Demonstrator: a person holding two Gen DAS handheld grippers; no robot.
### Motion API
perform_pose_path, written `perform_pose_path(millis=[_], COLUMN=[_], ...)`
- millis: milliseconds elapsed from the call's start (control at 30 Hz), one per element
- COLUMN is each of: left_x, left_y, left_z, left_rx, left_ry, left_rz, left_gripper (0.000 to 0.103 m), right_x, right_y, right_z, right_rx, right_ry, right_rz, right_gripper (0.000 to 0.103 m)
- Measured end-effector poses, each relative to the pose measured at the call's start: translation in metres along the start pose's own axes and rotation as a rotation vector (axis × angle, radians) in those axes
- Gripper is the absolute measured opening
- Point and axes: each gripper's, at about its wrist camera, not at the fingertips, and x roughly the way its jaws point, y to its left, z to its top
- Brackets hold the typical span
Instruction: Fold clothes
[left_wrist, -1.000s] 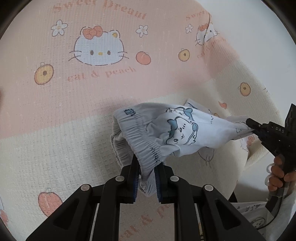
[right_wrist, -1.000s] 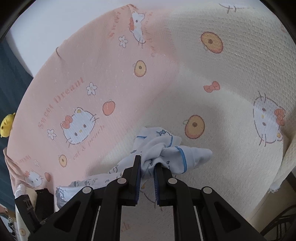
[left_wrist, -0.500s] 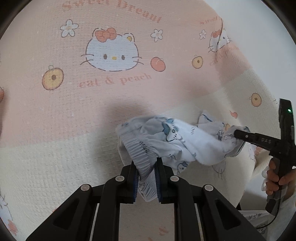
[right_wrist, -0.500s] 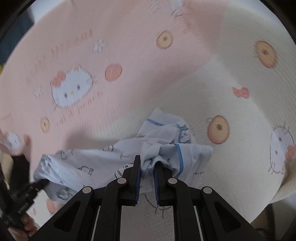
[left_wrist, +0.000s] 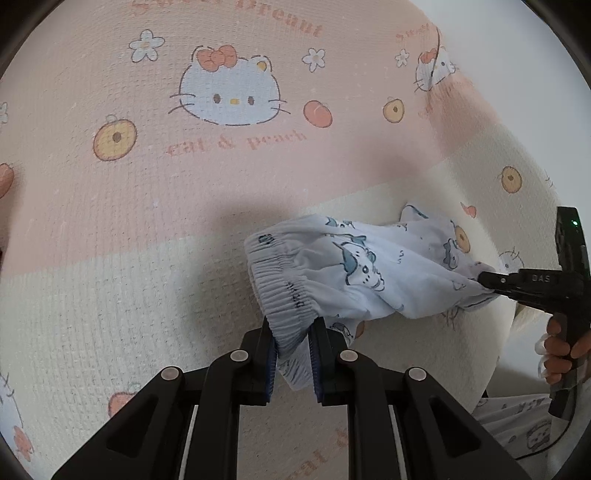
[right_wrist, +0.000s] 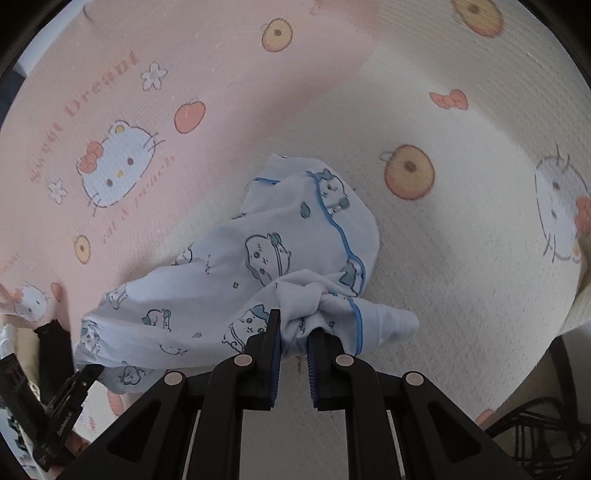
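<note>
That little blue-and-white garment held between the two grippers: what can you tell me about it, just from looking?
The garment looks like small children's shorts in thin, pale bluish-white cloth, printed with blue cartoon animals. It has a gathered elastic waistband and bright blue piping along one edge. It is crumpled, not yet folded. The left gripper pinches the waistband and the right gripper clamps a bunched end, so it is stretched between them just above, or partly on, the pink and cream cat-print blanket.

Illumination is soft, even daylight with no glare. Both views are sharp, without motion blur. The garment (left_wrist: 354, 273) casts a diffuse shadow on the blanket (left_wrist: 110, 258) to its far left. Fisheye distortion curves the blanket print toward the edges, and a dark vignette rings each view's corners.
</note>
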Motion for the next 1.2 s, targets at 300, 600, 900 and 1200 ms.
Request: perform_pose_path(millis=[300,600,900,1200], left_x=[-0.013,-0.022,-0.048,-0.028], left_y=[0.003,0.01,0.042,0.036], left_z=[-0.025,-0.027,-0.021,-0.017], left_rx=[-0.067,-0.203,-0.331,-0.291], left_ry=[-0.098,-0.161,-0.278,-0.206], left_rz=[-0.002,-0.032,-0.03,-0.008], left_gripper=[0.014,0.021,0.071,0.071], right_x=[-0.015,-0.009,-0.01,-0.028], right_y=[-0.001,-0.009,-0.014,-0.024], right_z=[-0.031,-0.035,-0.045,-0.049], right_rx=[-0.105,-0.118,-0.235,-0.213], right_ry=[-0.058,-0.008,-0.042,-0.068], right_rz=[-0.002,-0.011,-0.047,-0.055], right_gripper=[0.011,0.011,0.011,0.049])
